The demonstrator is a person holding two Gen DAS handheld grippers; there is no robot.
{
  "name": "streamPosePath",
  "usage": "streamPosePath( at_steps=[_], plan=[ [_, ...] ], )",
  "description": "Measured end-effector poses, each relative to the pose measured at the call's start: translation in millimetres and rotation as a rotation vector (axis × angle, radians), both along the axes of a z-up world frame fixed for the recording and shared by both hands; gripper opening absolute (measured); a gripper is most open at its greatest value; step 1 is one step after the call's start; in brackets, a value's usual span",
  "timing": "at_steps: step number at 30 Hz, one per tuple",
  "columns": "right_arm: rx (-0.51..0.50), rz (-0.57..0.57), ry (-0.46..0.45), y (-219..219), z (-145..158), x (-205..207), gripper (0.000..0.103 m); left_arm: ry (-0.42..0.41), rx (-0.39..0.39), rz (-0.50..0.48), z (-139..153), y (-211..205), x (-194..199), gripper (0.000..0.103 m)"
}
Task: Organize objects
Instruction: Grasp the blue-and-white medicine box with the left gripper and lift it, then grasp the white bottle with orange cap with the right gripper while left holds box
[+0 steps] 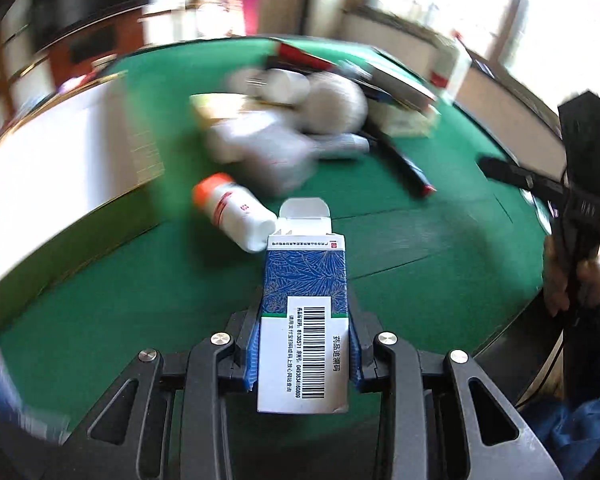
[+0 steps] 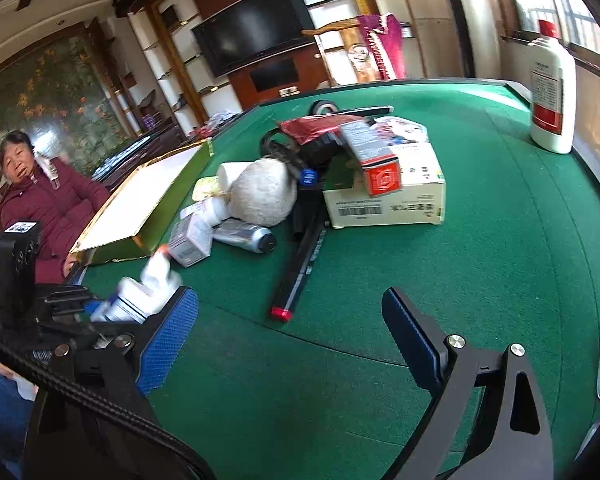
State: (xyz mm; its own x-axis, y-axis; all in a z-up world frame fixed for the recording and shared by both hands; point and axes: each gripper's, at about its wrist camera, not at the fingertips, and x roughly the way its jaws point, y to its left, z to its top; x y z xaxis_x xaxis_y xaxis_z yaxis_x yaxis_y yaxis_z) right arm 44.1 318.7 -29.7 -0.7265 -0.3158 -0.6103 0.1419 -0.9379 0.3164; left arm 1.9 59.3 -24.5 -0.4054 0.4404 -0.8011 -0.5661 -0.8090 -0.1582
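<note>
A green felt table (image 2: 480, 240) in a living room with a dark wall-mounted television (image 2: 256, 28) carries a loose heap of household items. Nearest the left wrist camera, a blue-and-white medicine box (image 1: 303, 320) sits lengthwise between the blue pads of the left gripper (image 1: 303, 350), which pinch its two long sides near the barcode end; the far flap stands open and the box reaches out over the felt. Just beyond that flap lies a white pill bottle with an orange cap (image 1: 232, 212), on its side and touching or nearly touching the box. Farther off sit a white plush ball (image 2: 262, 192), a silver can (image 2: 246, 236), a black stick with a red tip (image 2: 300, 264), a pale carton (image 2: 384, 196) and an empty green tray (image 2: 140, 204). The right gripper (image 2: 288, 340) hangs spread wide over bare felt, holding nothing.

The grip is far back on a thin cardboard shell, so the box may crush or pivot. Its open flap could catch the bottle and send it rolling.
</note>
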Motion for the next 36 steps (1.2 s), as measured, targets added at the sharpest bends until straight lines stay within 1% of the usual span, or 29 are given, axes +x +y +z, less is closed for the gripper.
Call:
streamPosePath(
  at_steps=[2,3,4,5,6,8,9,11,12,14,16,18,20,21,23,24,25,26,27,28,29,31,32,34,36],
  plan=[
    [0.023,0.033,-0.006,-8.9,1.1,-2.2,0.090,0.027,-0.026,0.086,0.0,-26.8,2.4,0.029],
    [0.024,0.071,-0.011,-17.5,2.7,-3.6,0.083,0.022,-0.033,0.122,-2.2,-41.6,6.2,0.029],
    [0.017,0.108,-0.023,-27.2,3.9,-6.0,0.079,0.018,-0.037,0.141,-5.9,-49.8,3.8,0.029],
    [0.017,0.142,-0.038,-39.2,5.6,-9.4,0.079,0.020,-0.040,0.158,-7.5,-58.4,2.4,0.029],
    [0.028,0.169,-0.051,-54.7,7.8,-14.2,0.078,0.026,-0.043,0.169,-7.6,-66.6,2.7,0.030],
    [0.028,0.222,-0.086,-82.6,9.9,-24.3,0.073,0.031,-0.024,0.169,-9.6,-75.4,6.3,0.030],
    [0.001,0.256,-0.114,-100.2,11.1,-31.8,0.073,0.038,-0.023,0.172,-8.9,-77.4,6.1,0.030],
    [-0.052,0.283,-0.157,-122.5,9.8,-42.0,0.073,0.059,-0.046,0.174,-12.5,-80.6,6.3,0.030],
    [-0.050,0.308,-0.167,-140.1,11.3,-47.7,0.073,0.055,-0.043,0.178,-13.5,-84.5,5.2,0.030],
    [0.031,0.344,-0.138,-164.7,16.4,-52.8,0.073,0.032,-0.033,0.200,-18.9,-90.2,2.9,0.030],
    [0.128,0.424,-0.089,-190.3,20.1,-65.9,0.073,0.031,-0.016,0.201,-21.7,-90.4,0.3,0.030],
    [0.167,0.452,-0.076,-201.0,18.1,-81.0,0.073,0.032,-0.012,0.204,-20.6,-92.5,1.8,0.030],
    [0.206,0.452,-0.083,-208.9,11.3,-97.6,0.073,0.034,-0.012,0.207,-20.8,-93.8,2.8,0.030],
    [0.193,0.479,-0.107,-211.2,3.7,-107.9,0.073,0.035,-0.014,0.207,-21.0,-93.4,3.0,0.030],
    [0.180,0.519,-0.147,-215.4,-8.4,-118.5,0.059,0.034,-0.023,0.207,-20.7,-91.9,2.8,0.030],
    [0.202,0.527,-0.170,-218.8,-15.0,-123.0,0.047,0.033,-0.026,0.210,-20.9,-90.7,2.0,0.030],
    [0.227,0.542,-0.187,-222.3,-21.2,-124.8,0.042,0.034,-0.032,0.213,-20.8,-90.1,1.3,0.030],
    [0.268,0.551,-0.157,-225.4,-21.5,-121.1,0.040,0.034,-0.037,0.215,-20.7,-89.3,0.4,0.030],
    [0.284,0.572,-0.154,-228.3,-22.2,-117.3,0.029,0.034,-0.038,0.217,-20.9,-88.6,-0.8,0.030],
    [0.281,0.591,-0.162,-230.6,-22.7,-114.0,0.025,0.032,-0.039,0.221,-20.9,-88.0,-2.0,0.030],
    [0.286,0.600,-0.156,-231.8,-22.1,-109.3,0.025,0.031,-0.042,0.224,-21.2,-86.4,-4.1,0.030],
    [0.335,0.583,-0.149,-234.3,-23.4,-100.4,0.025,0.031,-0.047,0.234,-21.7,-84.9,-7.4,0.030],
    [0.337,0.575,-0.145,-233.8,-23.0,-97.0,0.025,0.029,-0.048,0.240,-21.9,-84.2,-9.1,0.030],
    [0.302,0.545,-0.150,-230.7,-25.5,-94.6,0.025,0.035,-0.055,0.249,-23.0,-81.1,-11.7,0.030],
    [0.225,0.513,-0.164,-218.6,-26.9,-93.9,0.025,0.048,-0.060,0.253,-23.6,-78.9,-11.9,0.030]
  ],
)
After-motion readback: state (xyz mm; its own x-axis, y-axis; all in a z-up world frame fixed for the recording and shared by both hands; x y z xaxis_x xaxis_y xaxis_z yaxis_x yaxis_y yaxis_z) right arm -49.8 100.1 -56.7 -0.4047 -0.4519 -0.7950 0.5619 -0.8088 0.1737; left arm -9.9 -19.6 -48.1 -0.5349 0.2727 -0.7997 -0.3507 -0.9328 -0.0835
